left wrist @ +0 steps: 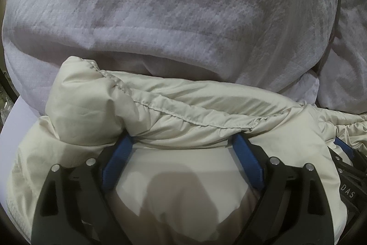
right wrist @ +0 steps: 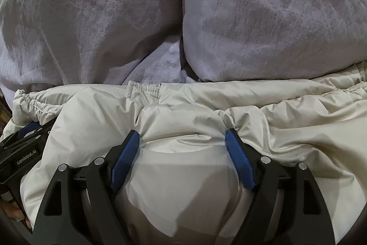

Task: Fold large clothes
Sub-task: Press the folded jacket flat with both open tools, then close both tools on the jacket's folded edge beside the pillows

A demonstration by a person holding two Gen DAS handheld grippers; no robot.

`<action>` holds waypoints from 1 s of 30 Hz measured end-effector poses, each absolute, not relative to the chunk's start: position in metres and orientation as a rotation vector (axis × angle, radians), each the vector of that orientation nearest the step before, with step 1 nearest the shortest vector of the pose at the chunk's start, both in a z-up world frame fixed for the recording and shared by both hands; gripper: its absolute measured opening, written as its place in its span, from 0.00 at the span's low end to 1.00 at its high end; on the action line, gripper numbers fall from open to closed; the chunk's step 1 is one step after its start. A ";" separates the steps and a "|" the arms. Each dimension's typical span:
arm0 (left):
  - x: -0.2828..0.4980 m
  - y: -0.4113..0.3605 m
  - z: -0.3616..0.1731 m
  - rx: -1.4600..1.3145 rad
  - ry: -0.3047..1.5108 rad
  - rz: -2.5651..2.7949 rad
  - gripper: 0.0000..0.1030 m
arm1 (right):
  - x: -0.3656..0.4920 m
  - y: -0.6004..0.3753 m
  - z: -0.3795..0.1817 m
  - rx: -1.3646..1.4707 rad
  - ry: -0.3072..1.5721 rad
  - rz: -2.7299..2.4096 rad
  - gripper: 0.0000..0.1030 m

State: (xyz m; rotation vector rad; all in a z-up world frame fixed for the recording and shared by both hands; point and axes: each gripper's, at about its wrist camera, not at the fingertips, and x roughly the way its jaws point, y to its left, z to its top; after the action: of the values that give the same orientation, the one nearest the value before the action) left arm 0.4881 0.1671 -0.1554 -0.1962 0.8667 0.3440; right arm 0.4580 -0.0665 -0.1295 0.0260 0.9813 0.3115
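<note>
A cream puffy jacket (left wrist: 174, 111) lies bunched across the lower half of both views; it also shows in the right wrist view (right wrist: 275, 121). My left gripper (left wrist: 183, 139) has its blue fingers (left wrist: 119, 155) spread wide, with a thick fold of the jacket's stitched hem between and over the tips. My right gripper (right wrist: 182, 133) is likewise spread wide around a bulge of jacket fabric. The left gripper's body shows at the left edge of the right wrist view (right wrist: 23, 153). The right gripper shows at the right edge of the left wrist view (left wrist: 346, 167).
Grey-lilac textured cushions (left wrist: 160, 15) rise right behind the jacket. In the right wrist view two cushions (right wrist: 263, 15) meet at a dark seam (right wrist: 176, 15). A pale surface (left wrist: 13, 121) shows at the far left.
</note>
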 end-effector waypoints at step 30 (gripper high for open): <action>0.454 0.189 -0.137 -0.135 0.914 0.514 0.85 | 0.450 -0.200 -0.107 -0.074 0.942 0.060 0.78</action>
State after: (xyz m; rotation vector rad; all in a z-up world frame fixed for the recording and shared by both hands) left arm 0.4539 0.1891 -0.1371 -0.1351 0.9145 0.5136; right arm 0.4499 -0.1997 -0.1072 -0.0744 0.9420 0.0600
